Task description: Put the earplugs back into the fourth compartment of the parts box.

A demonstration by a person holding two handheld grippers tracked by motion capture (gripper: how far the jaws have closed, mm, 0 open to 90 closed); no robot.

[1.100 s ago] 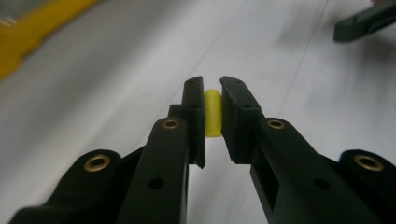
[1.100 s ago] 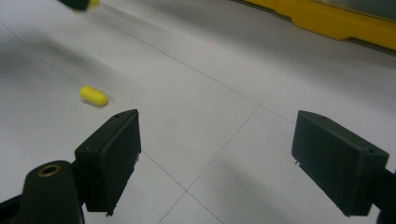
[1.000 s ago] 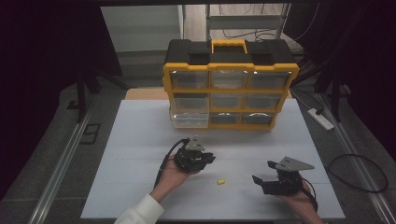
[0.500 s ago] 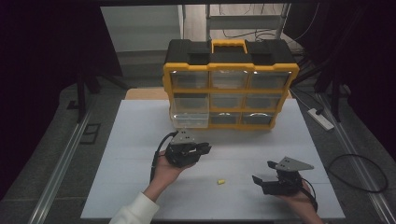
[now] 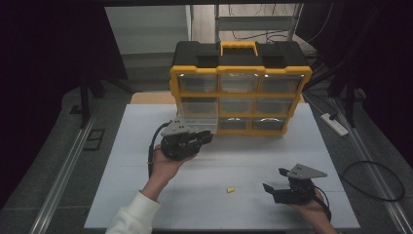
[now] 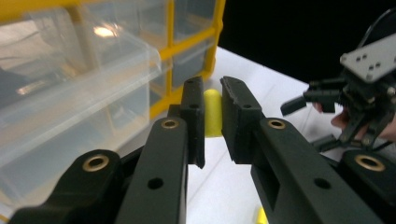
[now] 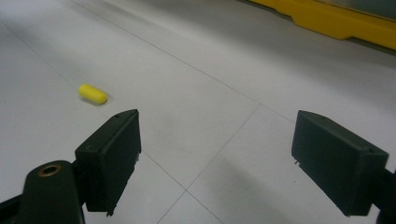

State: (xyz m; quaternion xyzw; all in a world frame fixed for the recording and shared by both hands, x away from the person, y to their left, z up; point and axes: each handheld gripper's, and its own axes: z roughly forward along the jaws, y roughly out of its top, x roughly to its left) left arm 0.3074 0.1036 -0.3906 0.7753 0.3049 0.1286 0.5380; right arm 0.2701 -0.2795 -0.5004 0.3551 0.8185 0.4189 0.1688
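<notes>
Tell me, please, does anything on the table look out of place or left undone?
A small yellow piece lies loose on the white table, apart from the organizer. One clear drawer at its lower left stands pulled out. Nothing looks spilled or damaged.

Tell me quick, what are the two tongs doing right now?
Left tongs: shut on a small yellow capsule, next to the pulled-out clear drawer.
Right tongs: open, holding nothing; another yellow capsule lies on the table ahead.
</notes>
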